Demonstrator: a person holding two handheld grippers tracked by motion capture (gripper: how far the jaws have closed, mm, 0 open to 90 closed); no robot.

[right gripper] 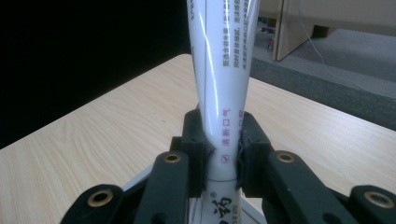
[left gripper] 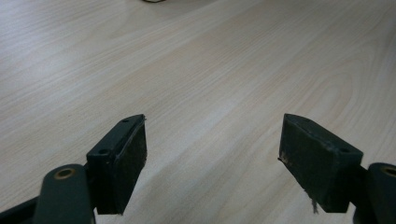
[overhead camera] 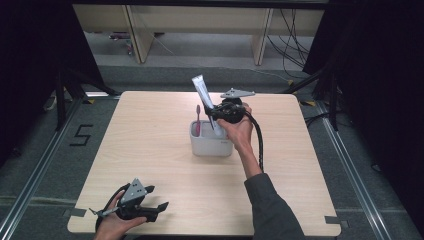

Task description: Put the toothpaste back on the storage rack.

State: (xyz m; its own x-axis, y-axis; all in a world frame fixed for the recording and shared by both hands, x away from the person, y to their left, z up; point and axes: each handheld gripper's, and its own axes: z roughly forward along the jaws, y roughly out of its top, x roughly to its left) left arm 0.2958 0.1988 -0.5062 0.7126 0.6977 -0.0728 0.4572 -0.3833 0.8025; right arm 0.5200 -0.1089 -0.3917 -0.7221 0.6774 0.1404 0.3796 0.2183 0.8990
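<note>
The right tongs (right gripper: 223, 154) grip a white toothpaste tube (right gripper: 219, 70) upright over the grey cup (overhead camera: 211, 142), which holds a pink toothbrush (overhead camera: 198, 120). The left tongs (left gripper: 212, 158) rest open and empty on the worktop (overhead camera: 150, 150).

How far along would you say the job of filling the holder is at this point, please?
Done: the pink toothbrush already stands in the white holder. In hand: the right gripper is clamped on the toothpaste tube, held upright with its lower end at the holder's mouth. Left: release it. The left gripper rests open, apart near the table edge.
</note>
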